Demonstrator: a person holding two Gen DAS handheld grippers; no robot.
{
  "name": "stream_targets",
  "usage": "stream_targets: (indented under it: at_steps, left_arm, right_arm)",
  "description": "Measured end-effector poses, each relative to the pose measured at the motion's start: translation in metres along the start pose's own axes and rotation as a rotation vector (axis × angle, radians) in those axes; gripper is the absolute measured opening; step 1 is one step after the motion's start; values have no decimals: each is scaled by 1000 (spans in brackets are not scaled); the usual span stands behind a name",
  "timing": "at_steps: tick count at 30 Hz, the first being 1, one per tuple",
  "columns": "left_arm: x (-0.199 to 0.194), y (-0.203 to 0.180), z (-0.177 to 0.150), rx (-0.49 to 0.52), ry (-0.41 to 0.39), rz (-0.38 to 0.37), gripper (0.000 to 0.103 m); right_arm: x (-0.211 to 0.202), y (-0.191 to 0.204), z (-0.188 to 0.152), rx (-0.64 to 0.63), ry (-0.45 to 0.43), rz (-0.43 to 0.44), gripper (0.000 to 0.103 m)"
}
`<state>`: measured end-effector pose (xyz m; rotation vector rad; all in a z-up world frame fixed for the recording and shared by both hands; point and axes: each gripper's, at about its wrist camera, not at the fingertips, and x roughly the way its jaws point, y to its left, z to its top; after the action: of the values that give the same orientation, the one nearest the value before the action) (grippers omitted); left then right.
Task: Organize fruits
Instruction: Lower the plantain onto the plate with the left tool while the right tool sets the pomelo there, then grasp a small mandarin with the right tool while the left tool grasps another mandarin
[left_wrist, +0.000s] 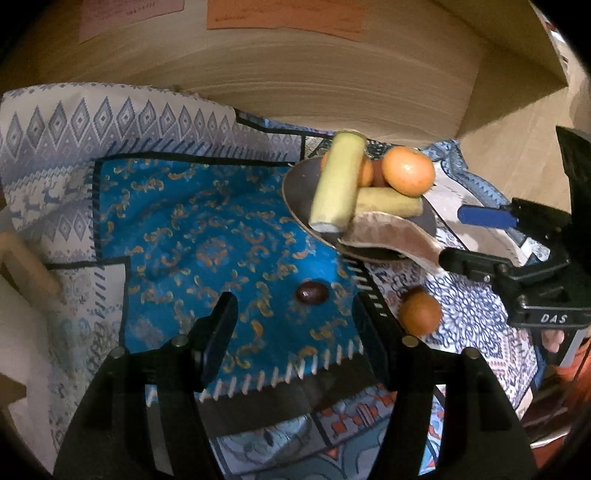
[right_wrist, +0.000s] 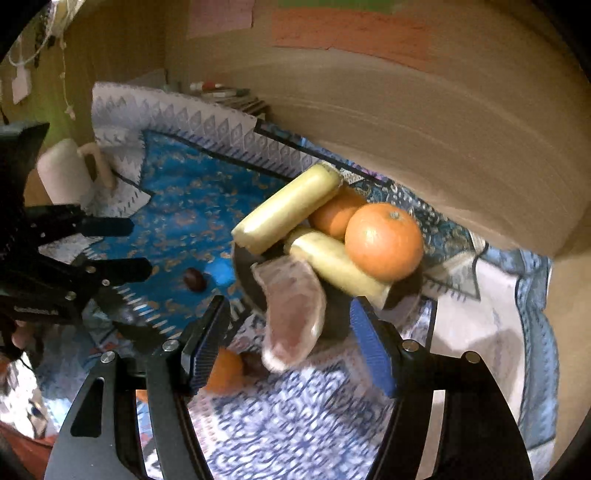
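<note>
A dark plate (left_wrist: 295, 188) (right_wrist: 243, 273) holds two pale yellow cylinders (left_wrist: 338, 182) (right_wrist: 288, 208), tangerines (left_wrist: 408, 170) (right_wrist: 384, 242) and a pinkish pomelo wedge (left_wrist: 391, 232) (right_wrist: 295, 310) hanging over its near rim. A dark date (left_wrist: 312, 292) (right_wrist: 194, 279) lies on the blue cloth (left_wrist: 207, 240), just ahead of my open, empty left gripper (left_wrist: 291, 314). A loose tangerine (left_wrist: 421, 312) (right_wrist: 223, 371) lies right of it. My right gripper (right_wrist: 286, 321) is open around the wedge's lower end, not touching it; it also shows in the left wrist view (left_wrist: 476, 240).
Patterned cloths (right_wrist: 295, 424) cover the table. A wooden wall (left_wrist: 295, 74) rises close behind the plate. A white roll on a wooden holder (right_wrist: 66, 173) stands at the far left. A second dark fruit (right_wrist: 255, 363) lies next to the loose tangerine.
</note>
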<state>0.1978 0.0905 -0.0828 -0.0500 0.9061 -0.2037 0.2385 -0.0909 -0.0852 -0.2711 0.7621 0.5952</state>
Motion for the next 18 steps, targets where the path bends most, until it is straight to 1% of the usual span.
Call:
stream_targets:
  at_steps: [4,9,12,16,18]
  left_arm:
    - [-6,-5,-13,5,-6,4,64]
    - [-10,-7,-30,-5,-7,-3,64]
    - [-11,-7,-36,-9,-13,0,64]
    - [-14,-5,-40,-13,-19,-5,64]
    - [-17,-6,-41,-12,-23,-5,64]
  right_arm:
    - [-5,10,-16,40,-10,14,64]
    - [1,22,-35,82,13,33,64]
    - [8,27,-41,93,31,36,57]
    - [16,33,-42,97,49,37,43]
    - [22,37,-42,91,65,42,37]
